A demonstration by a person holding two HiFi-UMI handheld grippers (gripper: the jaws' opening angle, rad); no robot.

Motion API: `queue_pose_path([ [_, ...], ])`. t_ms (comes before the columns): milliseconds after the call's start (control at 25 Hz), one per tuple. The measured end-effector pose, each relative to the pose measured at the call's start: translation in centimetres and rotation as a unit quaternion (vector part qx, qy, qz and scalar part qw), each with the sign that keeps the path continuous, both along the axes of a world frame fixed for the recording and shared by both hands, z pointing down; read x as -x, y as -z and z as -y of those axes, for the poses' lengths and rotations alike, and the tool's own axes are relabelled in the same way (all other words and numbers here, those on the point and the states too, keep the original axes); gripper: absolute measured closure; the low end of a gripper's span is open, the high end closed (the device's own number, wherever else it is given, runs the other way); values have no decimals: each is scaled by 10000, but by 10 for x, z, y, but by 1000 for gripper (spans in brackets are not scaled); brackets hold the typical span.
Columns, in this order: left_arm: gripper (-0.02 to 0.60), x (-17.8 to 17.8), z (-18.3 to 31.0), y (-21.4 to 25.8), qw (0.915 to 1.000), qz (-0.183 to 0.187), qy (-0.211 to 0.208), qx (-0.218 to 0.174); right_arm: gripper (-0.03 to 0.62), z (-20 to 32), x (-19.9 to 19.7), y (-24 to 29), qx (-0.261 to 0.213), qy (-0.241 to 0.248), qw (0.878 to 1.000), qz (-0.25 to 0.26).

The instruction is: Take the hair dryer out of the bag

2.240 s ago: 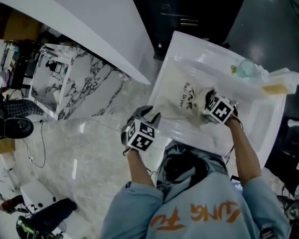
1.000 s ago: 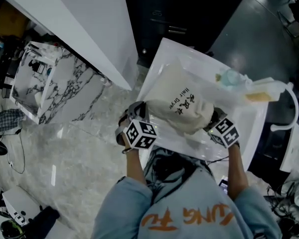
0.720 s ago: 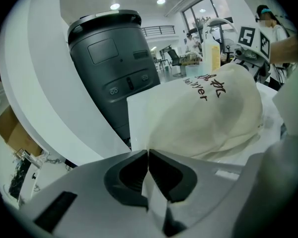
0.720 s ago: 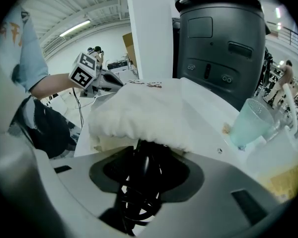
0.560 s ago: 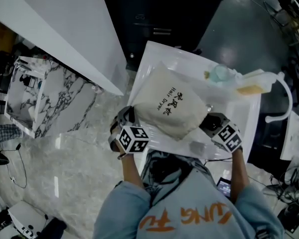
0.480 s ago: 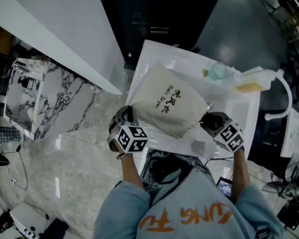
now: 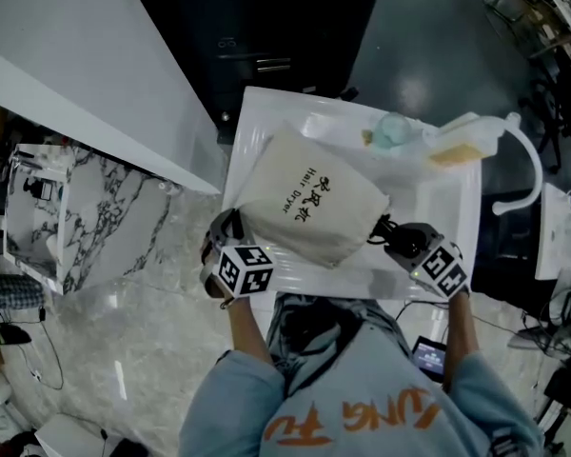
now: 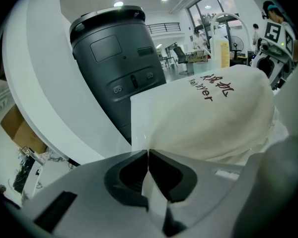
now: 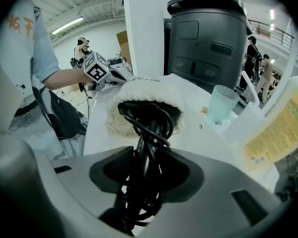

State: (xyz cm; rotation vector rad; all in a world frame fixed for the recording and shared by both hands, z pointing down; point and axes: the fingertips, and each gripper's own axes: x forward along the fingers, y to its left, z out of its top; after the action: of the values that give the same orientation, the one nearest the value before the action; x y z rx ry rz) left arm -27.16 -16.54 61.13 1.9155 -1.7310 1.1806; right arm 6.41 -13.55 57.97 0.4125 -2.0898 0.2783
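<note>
Soft cream cloth bag [image 7: 309,208], bulging and rounded, lies on a glossy white counter [image 7: 444,219]. Left gripper [image 8: 148,155] is pinched tight on its fabric; right gripper [image 9: 148,160] clamps the hair dryer's looped black cord [image 9: 154,115] at the bag's fleecy mouth

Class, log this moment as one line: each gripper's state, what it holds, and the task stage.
left gripper: shut on bag | right gripper: shut on cord at bag mouth | stage: cord partly out of bag

Pale cup [image 9: 221,104], dark bin [image 9: 208,38]
</note>
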Motion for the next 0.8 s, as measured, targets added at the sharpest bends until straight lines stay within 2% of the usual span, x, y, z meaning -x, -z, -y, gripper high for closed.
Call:
queue_pose_path([
  [160,571,9,-1,0,9996,99,259,9,425,-11,-6,5,10,307,9995,-35],
  [280,572,20,-4,4,9984,216,515,-46,425,-12,-19,11,-35,252,9997,-47],
  [560,571,10,-9,2,9986,44,518,41,425,5,-50,15,-162,-649,9977,86],
  [720,570,5,-16,4,9983,-216,545,-3,425,9,-66,6,-88,-1263,9915,309],
  [800,545,1,-22,7,9977,-383,555,-28,425,13,-70,2,-1,-1615,9853,549],
])
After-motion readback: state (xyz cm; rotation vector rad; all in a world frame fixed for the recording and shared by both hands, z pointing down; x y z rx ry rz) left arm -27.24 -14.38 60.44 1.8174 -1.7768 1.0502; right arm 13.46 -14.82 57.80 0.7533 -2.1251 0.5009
